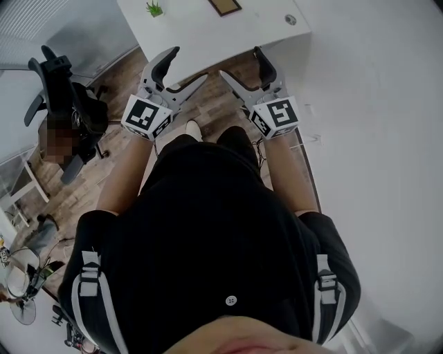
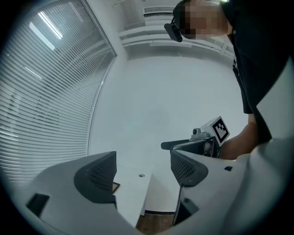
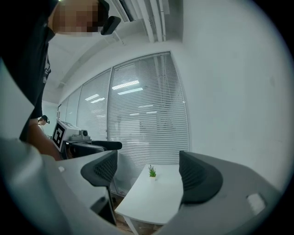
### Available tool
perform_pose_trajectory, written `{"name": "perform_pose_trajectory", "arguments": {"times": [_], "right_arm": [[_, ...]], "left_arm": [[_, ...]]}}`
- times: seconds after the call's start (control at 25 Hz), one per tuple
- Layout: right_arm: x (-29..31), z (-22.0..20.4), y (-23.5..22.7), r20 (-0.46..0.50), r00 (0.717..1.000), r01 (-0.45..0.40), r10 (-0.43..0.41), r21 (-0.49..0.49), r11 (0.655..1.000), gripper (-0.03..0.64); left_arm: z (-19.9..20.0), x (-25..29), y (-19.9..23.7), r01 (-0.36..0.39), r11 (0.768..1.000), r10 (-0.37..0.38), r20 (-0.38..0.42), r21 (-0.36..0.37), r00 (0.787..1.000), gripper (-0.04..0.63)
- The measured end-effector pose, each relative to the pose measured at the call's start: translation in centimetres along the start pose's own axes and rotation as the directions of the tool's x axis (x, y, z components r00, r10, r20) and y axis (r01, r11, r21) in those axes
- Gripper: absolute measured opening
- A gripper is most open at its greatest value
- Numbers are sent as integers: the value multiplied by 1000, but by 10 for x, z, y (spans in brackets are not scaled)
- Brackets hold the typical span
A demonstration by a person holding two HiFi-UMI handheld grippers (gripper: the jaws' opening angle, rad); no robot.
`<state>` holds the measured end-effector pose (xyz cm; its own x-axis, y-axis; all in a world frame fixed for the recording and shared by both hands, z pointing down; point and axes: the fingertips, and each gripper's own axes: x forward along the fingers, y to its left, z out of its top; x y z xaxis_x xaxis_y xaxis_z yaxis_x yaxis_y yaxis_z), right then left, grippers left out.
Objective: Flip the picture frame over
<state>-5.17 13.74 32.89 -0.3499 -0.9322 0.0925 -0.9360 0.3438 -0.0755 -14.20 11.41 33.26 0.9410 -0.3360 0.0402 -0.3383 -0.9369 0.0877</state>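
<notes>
1. Two grippers are in my hands, side by side in front of my body: the left gripper (image 1: 183,69) and the right gripper (image 1: 246,69). Both point toward the white table (image 1: 201,38).
2. In the left gripper view, the jaws of my left gripper stand spread with nothing between them. Only the table top and the white wall show in the gap.
3. In the right gripper view, the jaws of my right gripper are spread as well and hold nothing. A small green plant (image 3: 152,172) on the table appears far behind the gap.
4. The picture frame (image 1: 224,6) lies flat on the far side of the table, well apart from both grippers. It has a dark border and a brownish inside. Which side faces up I cannot tell.
5. In the head view, the plant is to the left of the frame. A round cable hole (image 1: 291,20) is to its right, near the table corner.
6. Below my grippers is the wooden floor (image 1: 211,104), and a black office chair (image 1: 66,104) stands at my left.
7. Window blinds (image 3: 147,119) cover the glass wall behind the table.
</notes>
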Motion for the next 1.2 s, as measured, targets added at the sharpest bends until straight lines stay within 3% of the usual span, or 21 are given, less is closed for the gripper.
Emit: {"name": "perform_pose_trajectory", "arguments": {"times": [0.32, 0.72, 1.2], "right_arm": [[36, -3, -50, -12, 999, -40, 40, -4, 999, 428], [88, -1, -144, -43, 982, -186, 186, 4, 983, 428], [139, -17, -231, -96, 924, -366, 369, 52, 929, 428]], "left_arm": [[-3, 45, 38, -47, 999, 47, -16, 0, 999, 371], [9, 138, 72, -188, 982, 189, -40, 17, 981, 371], [7, 223, 104, -391, 920, 390, -46, -10, 920, 370]]}}
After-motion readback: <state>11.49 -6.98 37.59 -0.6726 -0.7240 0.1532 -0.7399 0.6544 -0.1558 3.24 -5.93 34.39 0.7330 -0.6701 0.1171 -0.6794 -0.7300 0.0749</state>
